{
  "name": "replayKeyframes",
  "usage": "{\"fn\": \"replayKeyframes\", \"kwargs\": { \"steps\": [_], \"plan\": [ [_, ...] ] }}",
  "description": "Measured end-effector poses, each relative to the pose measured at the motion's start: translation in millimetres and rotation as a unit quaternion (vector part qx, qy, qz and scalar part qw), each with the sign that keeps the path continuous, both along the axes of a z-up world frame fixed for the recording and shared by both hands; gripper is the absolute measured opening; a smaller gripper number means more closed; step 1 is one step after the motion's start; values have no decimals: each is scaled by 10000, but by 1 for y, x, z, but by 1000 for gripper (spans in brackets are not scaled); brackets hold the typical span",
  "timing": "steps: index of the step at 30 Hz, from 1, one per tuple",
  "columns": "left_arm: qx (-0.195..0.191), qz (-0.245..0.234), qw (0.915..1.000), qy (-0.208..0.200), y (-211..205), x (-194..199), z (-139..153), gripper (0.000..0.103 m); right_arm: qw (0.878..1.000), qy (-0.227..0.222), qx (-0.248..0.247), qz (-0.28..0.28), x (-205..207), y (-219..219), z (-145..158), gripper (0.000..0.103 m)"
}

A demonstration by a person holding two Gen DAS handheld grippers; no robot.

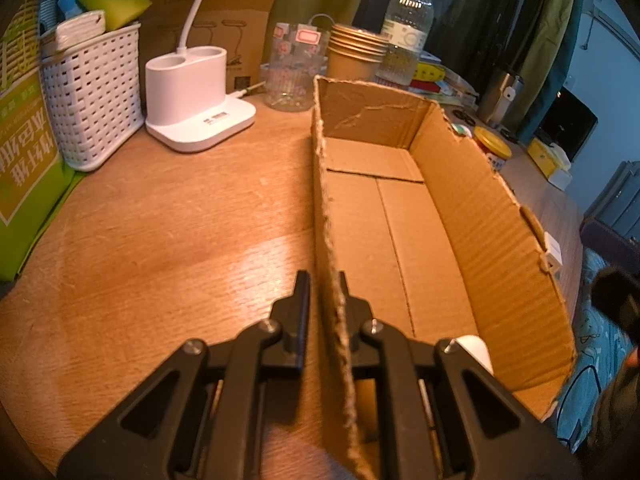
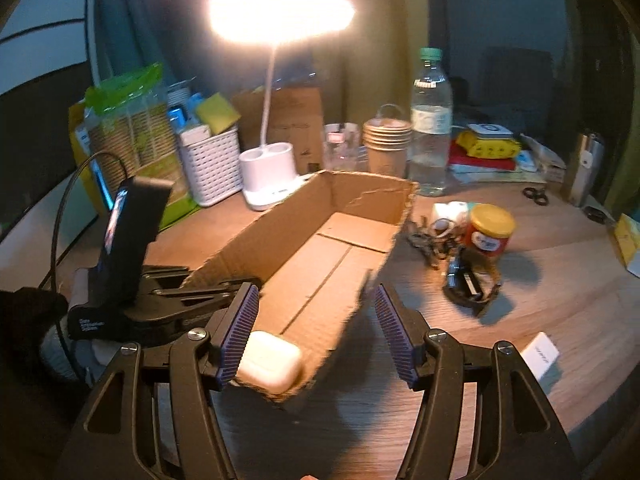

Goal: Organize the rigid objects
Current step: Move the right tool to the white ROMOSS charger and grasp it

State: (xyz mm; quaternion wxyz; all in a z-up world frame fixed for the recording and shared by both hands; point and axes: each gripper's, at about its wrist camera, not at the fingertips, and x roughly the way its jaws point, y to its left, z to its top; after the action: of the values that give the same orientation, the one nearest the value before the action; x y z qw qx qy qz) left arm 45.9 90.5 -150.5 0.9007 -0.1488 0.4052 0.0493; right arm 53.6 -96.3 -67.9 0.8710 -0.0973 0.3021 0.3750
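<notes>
At the left of the right wrist view, the left gripper (image 2: 224, 280) pinches the cardboard box's (image 2: 320, 256) left wall, jaws narrow on it. At lower centre a white earbud case (image 2: 270, 362) lies in the box's near end. The right gripper (image 2: 316, 332) frames it with jaws wide and nothing between its pads. A yellow-lidded jar (image 2: 489, 232) stands at right.

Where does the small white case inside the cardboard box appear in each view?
Left wrist view: white case, low right of centre, mostly hidden behind the gripper.
Right wrist view: white case, low left of centre, in the near end of the cardboard box.
Shared landmark: white lamp base.
</notes>
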Motion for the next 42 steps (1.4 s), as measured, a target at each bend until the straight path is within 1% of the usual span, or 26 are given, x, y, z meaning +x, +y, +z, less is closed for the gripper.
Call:
{"fn": "replayKeyframes", "kwargs": {
  "steps": [5,11,15,24,32,37,42],
  "plan": [
    [1,-2,10000,1,0,0,0,11,9988,-155,-70,-450,11,-19,2,64],
    [-4,-14,10000,6,-1,0,0,11,9932,-267,-224,-1112,31,-46,-3,64],
    [-5,-28,10000,12,-2,-1,0,11,9876,-293,-340,-1503,43,-63,-10,64],
    [-11,-41,10000,15,-4,-1,0,11,9699,-302,-760,-2293,69,-93,-35,64],
    [-13,-43,10000,17,-6,-2,0,11,9649,3,-850,-2485,88,-104,-59,64],
    [-12,-42,10000,16,-5,-2,0,11,9597,190,-847,-2671,97,-112,-71,64],
    [-11,-44,10000,18,-5,-2,0,11,9604,343,-810,-2643,102,-112,-79,64]
  ]
}}
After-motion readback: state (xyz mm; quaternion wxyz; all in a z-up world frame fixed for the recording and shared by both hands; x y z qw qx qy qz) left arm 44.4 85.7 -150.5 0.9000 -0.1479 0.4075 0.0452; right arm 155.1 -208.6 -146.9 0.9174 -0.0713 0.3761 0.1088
